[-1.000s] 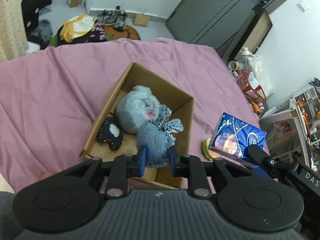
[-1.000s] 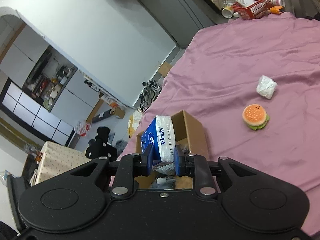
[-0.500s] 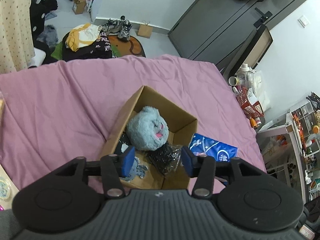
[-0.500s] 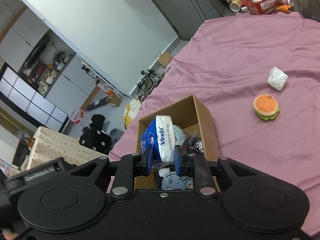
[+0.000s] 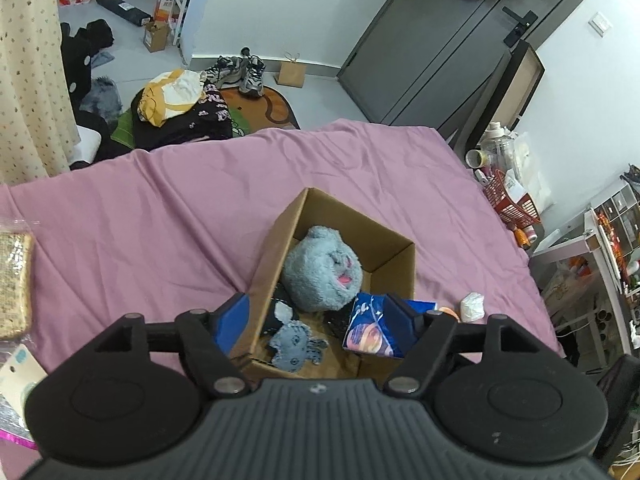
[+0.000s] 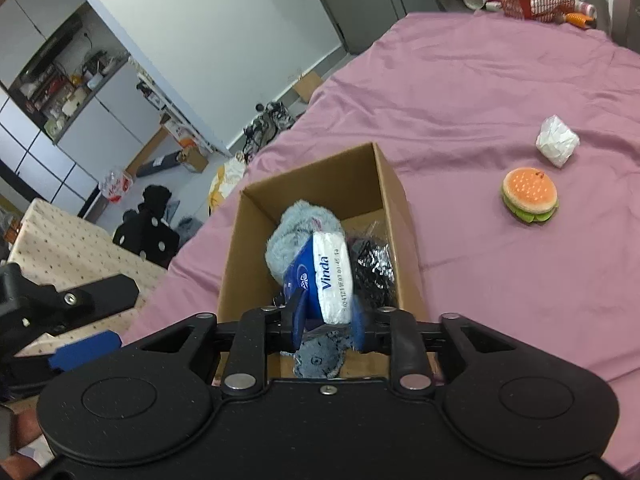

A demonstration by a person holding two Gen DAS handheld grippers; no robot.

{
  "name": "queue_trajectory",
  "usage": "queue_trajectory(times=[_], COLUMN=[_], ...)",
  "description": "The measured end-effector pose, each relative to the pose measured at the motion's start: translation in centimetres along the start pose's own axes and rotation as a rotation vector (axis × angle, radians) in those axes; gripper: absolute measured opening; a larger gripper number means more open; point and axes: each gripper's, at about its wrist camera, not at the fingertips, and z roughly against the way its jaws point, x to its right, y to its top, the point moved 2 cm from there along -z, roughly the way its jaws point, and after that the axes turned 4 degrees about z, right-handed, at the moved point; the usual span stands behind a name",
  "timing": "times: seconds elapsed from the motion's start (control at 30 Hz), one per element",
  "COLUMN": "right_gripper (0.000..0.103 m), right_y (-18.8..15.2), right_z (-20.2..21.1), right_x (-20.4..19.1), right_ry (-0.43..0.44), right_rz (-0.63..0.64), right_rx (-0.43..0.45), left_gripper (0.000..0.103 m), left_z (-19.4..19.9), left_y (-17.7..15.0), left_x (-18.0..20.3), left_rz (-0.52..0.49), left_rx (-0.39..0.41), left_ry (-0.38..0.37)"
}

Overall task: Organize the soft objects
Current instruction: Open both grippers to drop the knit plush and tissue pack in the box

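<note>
The left gripper is held above the near edge of the cardboard box, its jaws spread wide with nothing between the blue pads; it also shows at the left edge of the right wrist view, one blue fingertip jutting out. The right gripper points down into the box, its jaws closed tightly on the tissue pack, which stands on edge between the pads
</note>
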Motion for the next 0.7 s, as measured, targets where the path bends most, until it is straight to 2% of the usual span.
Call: queue_trajectory(times=[0.07,0.17,0.3,0.5,0.6,0.7], right_gripper=[0.03,0.042,0.043,0.045,0.052,0.054], right_y=[0.0,0.2,0.7,1.8,2.3,2.7], right_z=[0.3,1.6,3.5,6.5,7.4,8.3], right_x=[0.2,0.8,2.1,4.5,5.6,7.0], right_ry=[0.02,0.042,0.064,0.082,0.075,0.067], right_rz=[-0.012,-0.022,-0.038,-0.047,-0.049,-0.054], right_rx=[-0.003,0.023,0.05,0.099,0.12,0.139], left_gripper=[0.073,0.075,0.08,0.088,0.092,0.097], left_z=[0.1,0.0,0.2,0.0,-0.1,-0.3], left_y=[0.0,0.0,-0.3,-1.1,-1.6,-2.1], left_x=[0.0,0.1,1.0,2.6,3.7,4.6], left_rz=[-0.01,-0.024,-0.069,-0.097,-0.116,-0.121], left_rx=[0.001,-0.002,0.005,0.013,0.021,0.03], left_ry=[0.008,0.02,0.053,0.05,0.055,0.047])
